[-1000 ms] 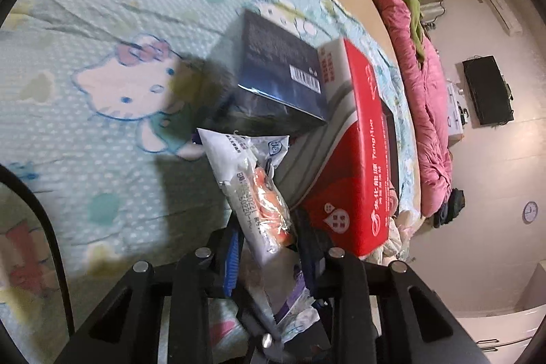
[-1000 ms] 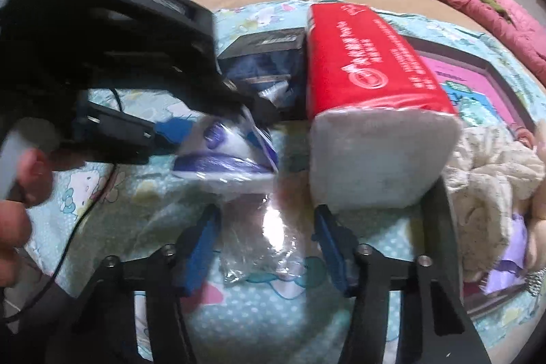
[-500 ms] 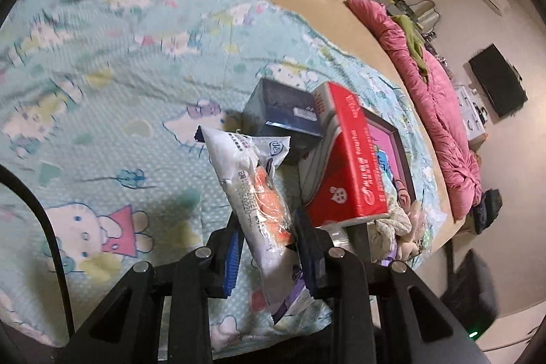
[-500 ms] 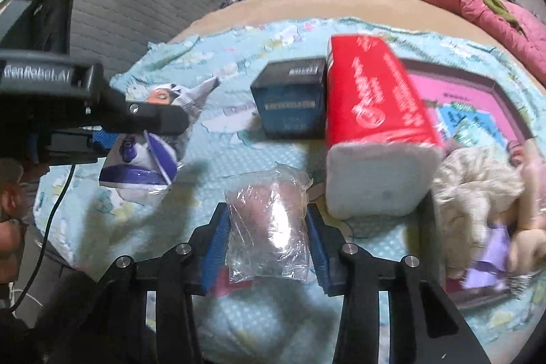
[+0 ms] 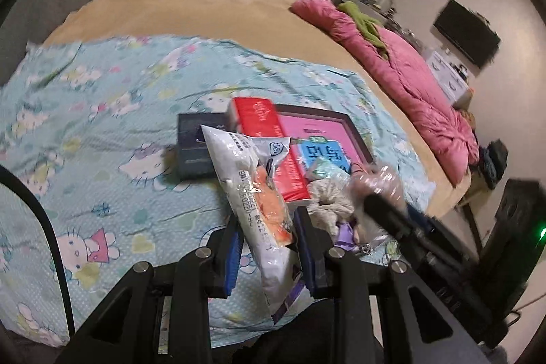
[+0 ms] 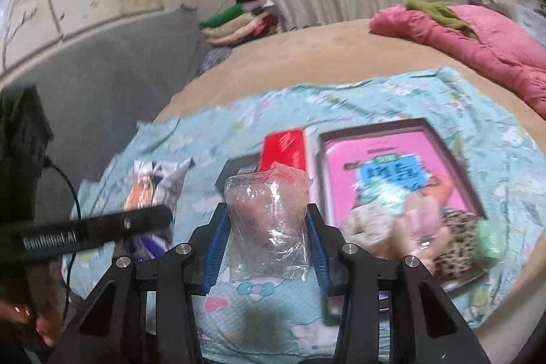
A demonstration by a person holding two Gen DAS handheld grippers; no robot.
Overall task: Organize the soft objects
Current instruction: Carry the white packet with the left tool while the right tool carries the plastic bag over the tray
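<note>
Two grips: left gripper (image 5: 266,237) fingers clench a white snack packet (image 5: 250,190); right gripper (image 6: 268,237) fingers clench a clear plastic bag (image 6: 268,220).

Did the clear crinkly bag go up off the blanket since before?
Yes. The clear bag, pinched in the right gripper, rose away from the red tissue pack, now far below.

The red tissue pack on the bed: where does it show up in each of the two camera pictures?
Left wrist view: the red tissue pack lies mid-frame, partly hidden behind the white snack bag held in the left gripper's fingers.
Right wrist view: the pack sits just above centre, its near end hidden by the clear plastic bag.
Shared landmark: the pink tray directly to its right in both.
</note>
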